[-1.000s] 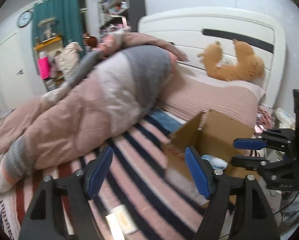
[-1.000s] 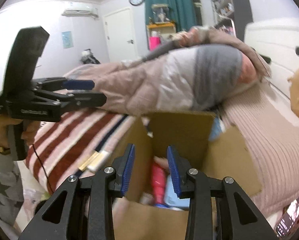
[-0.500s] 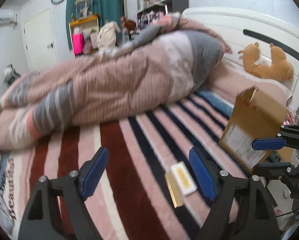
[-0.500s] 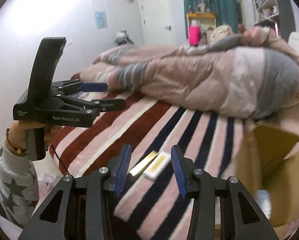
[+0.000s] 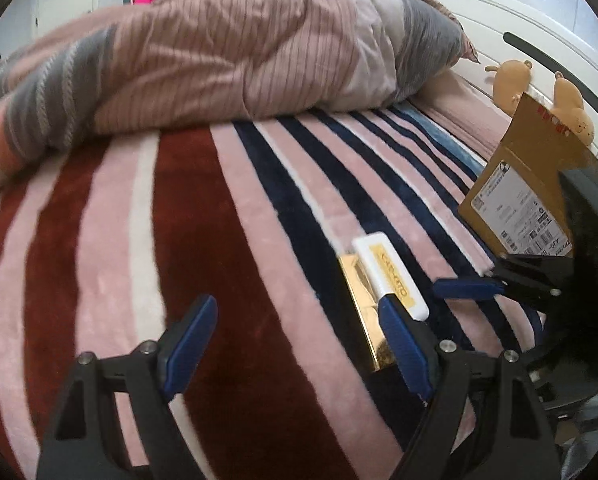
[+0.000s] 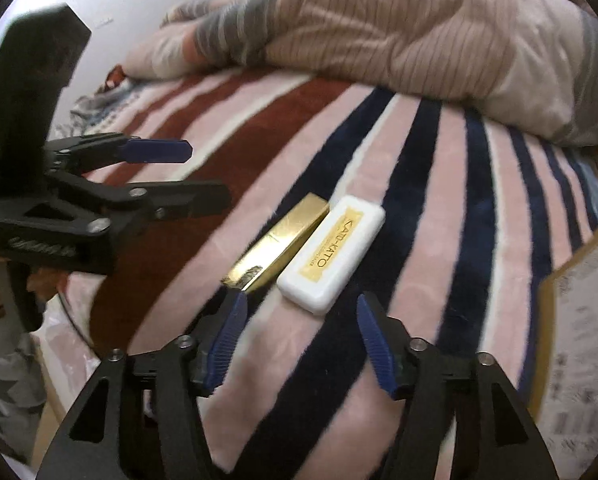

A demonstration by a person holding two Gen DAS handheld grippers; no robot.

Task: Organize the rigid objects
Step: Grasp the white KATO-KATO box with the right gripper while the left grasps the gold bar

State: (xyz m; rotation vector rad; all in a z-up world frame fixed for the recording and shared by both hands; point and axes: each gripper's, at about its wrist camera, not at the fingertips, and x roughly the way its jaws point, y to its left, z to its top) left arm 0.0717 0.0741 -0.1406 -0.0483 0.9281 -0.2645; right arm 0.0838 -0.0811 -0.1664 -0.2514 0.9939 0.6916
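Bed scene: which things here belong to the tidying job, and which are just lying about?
Part of the job:
- gold box
- white case, touching the gold box
- cardboard box

Just lying about:
- bunched quilt
- striped blanket
- plush toy

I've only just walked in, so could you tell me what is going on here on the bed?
A person is tidying small items off the striped blanket, with a handheld tool in each hand. The right tool has just been opening, has nothing between its pads, and hovers just short of a white case that lies flush against a gold box. The left tool is open and empty beside them. A cardboard box stands at the bed's edge, though its inside is not visible.
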